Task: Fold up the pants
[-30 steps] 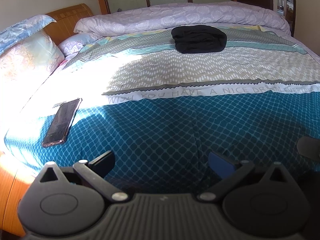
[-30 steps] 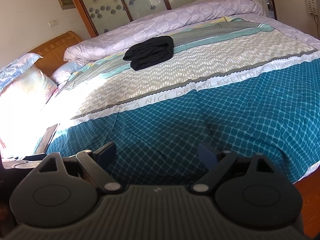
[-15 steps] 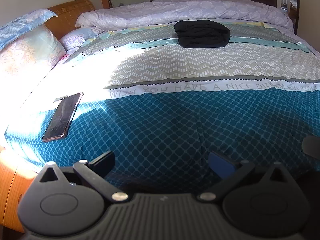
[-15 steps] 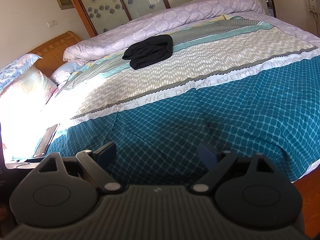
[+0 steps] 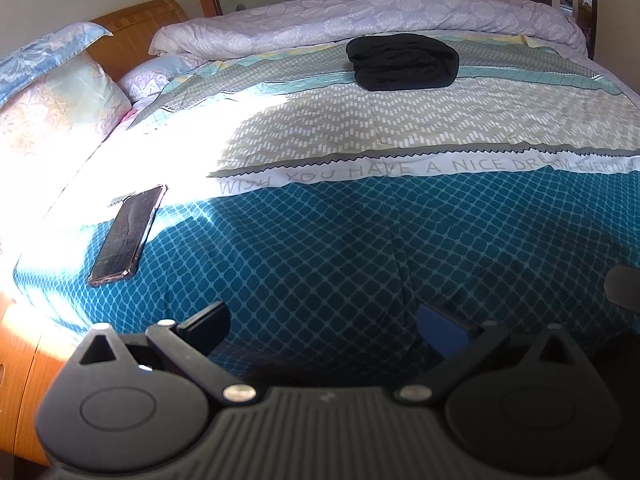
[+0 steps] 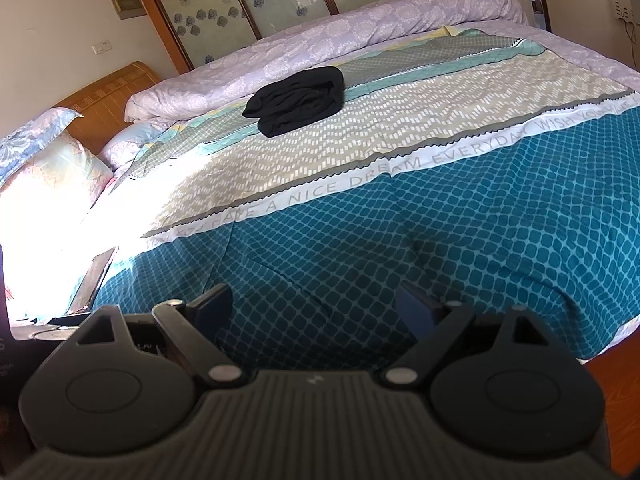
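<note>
Black pants (image 5: pixel 402 62) lie as a folded bundle on the far part of the bed, on the grey and teal stripes near the rolled duvet; they also show in the right wrist view (image 6: pixel 299 100). My left gripper (image 5: pixel 322 326) is open and empty, held low over the near teal edge of the bedspread, far from the pants. My right gripper (image 6: pixel 314 312) is open and empty too, over the same near edge, to the right of the left one.
A phone (image 5: pixel 127 236) lies on the bedspread at the near left. Pillows (image 5: pixel 48 100) and a wooden headboard (image 5: pixel 136 36) are at the left. A rolled lilac duvet (image 5: pixel 360 20) runs along the far side. The patterned bedspread (image 6: pixel 440 232) covers the bed.
The left wrist view has tilted a little, so the pants and the phone sit slightly lower in the frame. Both grippers stay open. The pants have not moved.
</note>
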